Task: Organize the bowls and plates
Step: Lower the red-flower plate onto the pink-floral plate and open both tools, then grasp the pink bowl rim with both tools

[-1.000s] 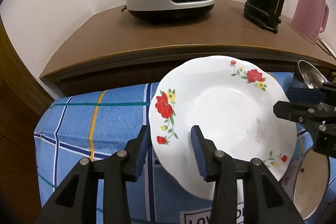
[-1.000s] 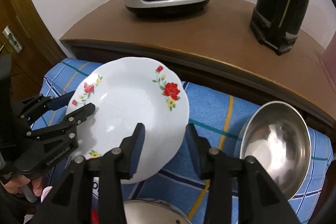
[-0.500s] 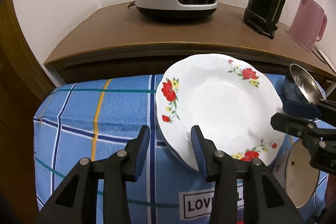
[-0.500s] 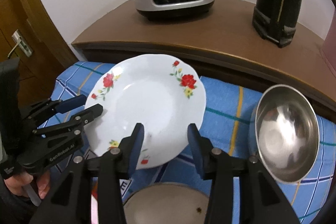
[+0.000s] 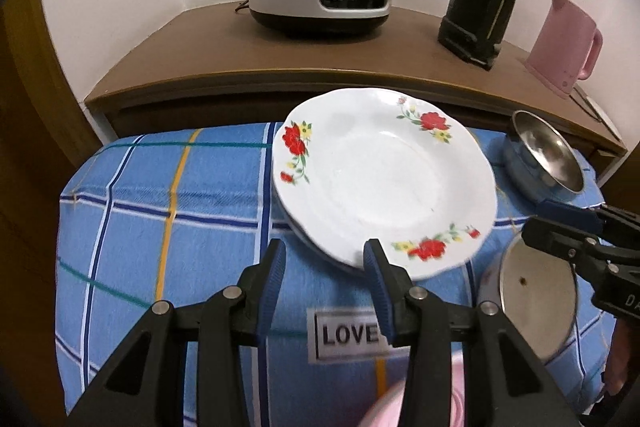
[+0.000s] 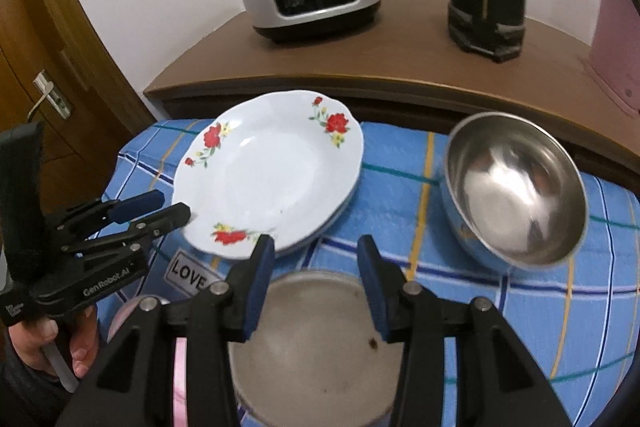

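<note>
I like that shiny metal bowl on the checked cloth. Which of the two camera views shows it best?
The right wrist view. There the steel bowl fills the right side, its whole rim and shiny inside showing, standing apart from the flowered plate. In the left wrist view the bowl sits small and squashed near the right edge, seen at a slant.

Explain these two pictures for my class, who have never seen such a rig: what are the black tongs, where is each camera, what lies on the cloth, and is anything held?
A person holds two hand-held grippers, each with a camera looking along its fingers. The left gripper fills one view, the right gripper the other. On the blue checked cloth lie a flowered white plate, seemingly on another plate, a steel bowl and a metal pot. Both grippers are open and hold nothing.
</note>
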Demonstrator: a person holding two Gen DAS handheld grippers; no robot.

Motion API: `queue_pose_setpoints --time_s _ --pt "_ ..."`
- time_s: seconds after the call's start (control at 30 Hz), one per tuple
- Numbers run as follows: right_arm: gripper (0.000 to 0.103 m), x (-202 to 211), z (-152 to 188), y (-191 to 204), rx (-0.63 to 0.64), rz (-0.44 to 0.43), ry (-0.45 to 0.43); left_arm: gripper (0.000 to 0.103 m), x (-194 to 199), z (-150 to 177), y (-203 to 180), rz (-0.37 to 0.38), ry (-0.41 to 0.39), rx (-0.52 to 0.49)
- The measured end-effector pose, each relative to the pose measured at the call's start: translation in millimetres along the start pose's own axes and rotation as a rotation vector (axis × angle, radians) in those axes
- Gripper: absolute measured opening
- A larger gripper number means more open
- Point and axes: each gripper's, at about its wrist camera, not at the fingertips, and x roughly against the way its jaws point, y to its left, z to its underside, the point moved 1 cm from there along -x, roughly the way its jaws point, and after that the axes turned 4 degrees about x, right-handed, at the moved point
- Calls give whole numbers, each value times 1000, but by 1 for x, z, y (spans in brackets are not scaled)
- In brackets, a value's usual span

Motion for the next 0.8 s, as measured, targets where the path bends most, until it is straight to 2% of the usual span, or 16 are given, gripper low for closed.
queue_pose_setpoints --time_s 0.27,0.43,0.57,0.8 --pt "45 35 44 24 16 -35 -27 44 32 31 13 22 -7 10" --pt "45 37 65 46 52 -52 1 44 42 51 15 46 11 9" --pt "44 30 76 58 81 -46 33 44 44 63 13 59 28 0" --pt "43 41 80 64 87 -33 4 44 54 69 18 73 14 11"
